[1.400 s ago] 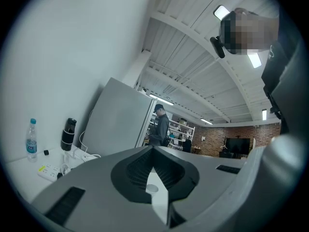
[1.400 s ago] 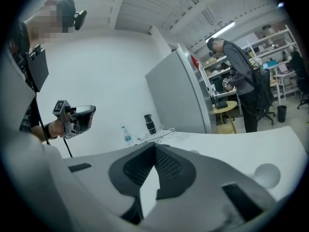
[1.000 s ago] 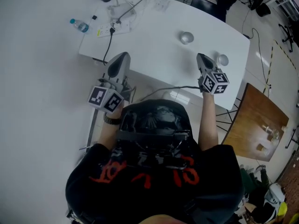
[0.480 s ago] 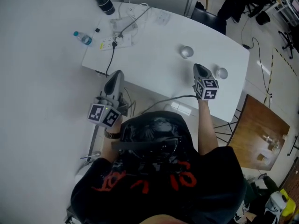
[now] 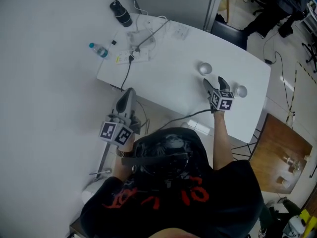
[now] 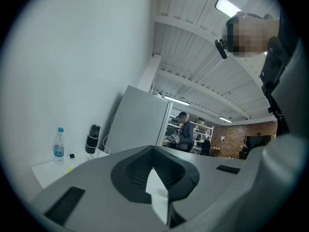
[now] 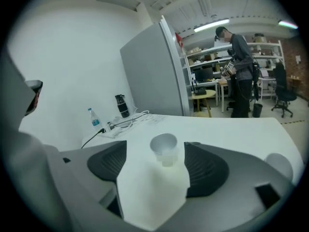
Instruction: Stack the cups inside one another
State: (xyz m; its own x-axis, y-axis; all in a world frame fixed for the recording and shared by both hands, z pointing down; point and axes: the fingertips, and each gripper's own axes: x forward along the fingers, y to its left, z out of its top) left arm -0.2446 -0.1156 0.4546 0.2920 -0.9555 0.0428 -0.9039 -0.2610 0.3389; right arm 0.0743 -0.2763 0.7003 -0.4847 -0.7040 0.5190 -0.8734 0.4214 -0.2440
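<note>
- Cups: two pale cups stand upright, mouths up, on the white table [image 5: 163, 78]. They are apart from each other, and neither is inside the other.
- First cup [image 5: 204, 68]: stands toward the middle of the table top, just ahead of the right gripper's tips. In the right gripper view it shows in line with the gap between the jaws.
- Second cup [image 5: 241, 90]: stands near the table's right-hand edge, just beside the right gripper on its outer side. It shows at the lower right margin of the right gripper view.
- Right gripper [image 5: 214, 82]: held over the table and tilted downward toward the first cup. Its jaws have just been opening and now stand wide apart. The dark pads [image 7: 205, 166] touch nothing, and only bare table top lies between them.
- Left gripper [image 5: 128, 92]: held about level at the table's near edge, well apart from both cups. Its jaws are closed, with the pad tips meeting, and they hold nothing.
- Water bottle [image 5: 99, 50]: a clear bottle with a blue cap, lying at the table's far left corner in the head view.
- Dark flask [image 5: 121, 13]: stands at the far end of the table, beside the wall.
- Power strip [image 5: 130, 57]: sits between the bottle and the flask, with cables running from it across that corner and over the table's edge.
- Wooden table [image 5: 277, 152]: stands on the floor to the right, apart from the white table.
- Person [image 7: 239, 66]: stands in the background by shelving, seen in the right gripper view.
</note>
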